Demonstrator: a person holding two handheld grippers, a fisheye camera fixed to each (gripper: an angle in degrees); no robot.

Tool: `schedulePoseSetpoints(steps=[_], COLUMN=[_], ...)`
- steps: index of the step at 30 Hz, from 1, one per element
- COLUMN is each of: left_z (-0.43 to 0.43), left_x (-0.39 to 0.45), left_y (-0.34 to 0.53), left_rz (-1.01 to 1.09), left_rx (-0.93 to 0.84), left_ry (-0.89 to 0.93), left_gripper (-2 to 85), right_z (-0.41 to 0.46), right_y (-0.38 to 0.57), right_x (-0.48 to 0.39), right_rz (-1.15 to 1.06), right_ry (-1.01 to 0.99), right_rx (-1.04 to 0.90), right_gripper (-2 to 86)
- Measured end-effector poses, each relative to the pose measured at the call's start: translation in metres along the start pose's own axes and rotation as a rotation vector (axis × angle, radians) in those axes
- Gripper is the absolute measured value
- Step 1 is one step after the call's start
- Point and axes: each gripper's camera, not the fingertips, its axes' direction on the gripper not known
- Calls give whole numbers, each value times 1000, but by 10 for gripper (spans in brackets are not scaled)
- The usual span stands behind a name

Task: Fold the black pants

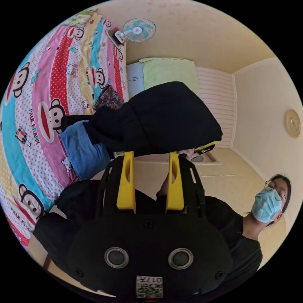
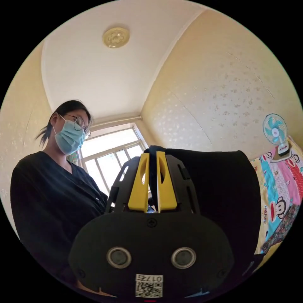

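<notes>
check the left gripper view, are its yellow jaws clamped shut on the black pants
No, the left gripper has its jaws spread wide apart, with the black pants lying across their tips.

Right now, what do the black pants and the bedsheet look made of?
Black pants: thick matte woven cloth, maybe cotton blend; holds rounded, soft folds without shine. Bedsheet: thin printed cotton-like fabric, flat matte, cartoon pattern printed sharp. Fibre can't be confirmed.

- I see black pants [image 1: 157,116].
- My fingers [image 1: 126,180] are yellow on black housings.
- The bed sheet [image 1: 41,104] shows pink, blue, yellow and red-dotted stripes with cartoon monkeys.
- A folded blue garment [image 1: 82,151] lies on it.
- The fan [image 1: 139,30] is teal and white.
</notes>
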Motion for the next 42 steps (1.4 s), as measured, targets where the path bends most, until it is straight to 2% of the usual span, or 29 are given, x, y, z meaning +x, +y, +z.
schedulePoseSetpoints(steps=[5,8,10,12,14,16,17,21,24,26,29,31,33,36,40,42], left_z=[-24,-30,-41,-55,-75,-112,-121,-159,-139,-112,-50,5,41,77,110,116], left_x=[-30,-48,-55,-59,-56,-40,-35,18,47,57,61,52,38,16,29,40], left_y=[16,20,29,37,43,52,53,54,40,29,7,-5,-11,-15,-5,3], left_rz=[-163,-226,-214,-174,-89,136,188,420,523,561,507,418,358,238,288,308], left_rx=[69,149,332,479,603,768,791,779,676,600,417,286,209,154,79,92], left_ry=[200,465,746,874,905,920,916,568,406,345,125,-104,-161,-142,-178,-241], left_gripper=[181,176,121,91,80,61,57,49,47,46,45,45,44,43,44,44], right_z=[88,129,149,163,172,174,174,170,179,188,179,183,204,249,315,342], right_y=[-15,-14,-15,-14,-8,-1,7,37,72,100,108,107,114,136,169,179], right_x=[-22,-34,-46,-58,-72,-82,-89,-105,-112,-108,-119,-129,-138,-149,-145,-155], right_rz=[-24,-2,-7,-15,-28,-33,-39,-49,-46,65,116,107,67,-19,-36,-114], right_ry=[-69,-159,-178,-184,-176,-140,-108,-40,64,234,325,352,385,422,375,373], right_rx=[-74,-71,-90,-120,-171,-227,-274,-439,-714,-902,-804,-748,-776,-864,-1054,-1156], right_gripper=[29,30,31,31,32,33,34,39,48,71,116,136,158,178,168,137])
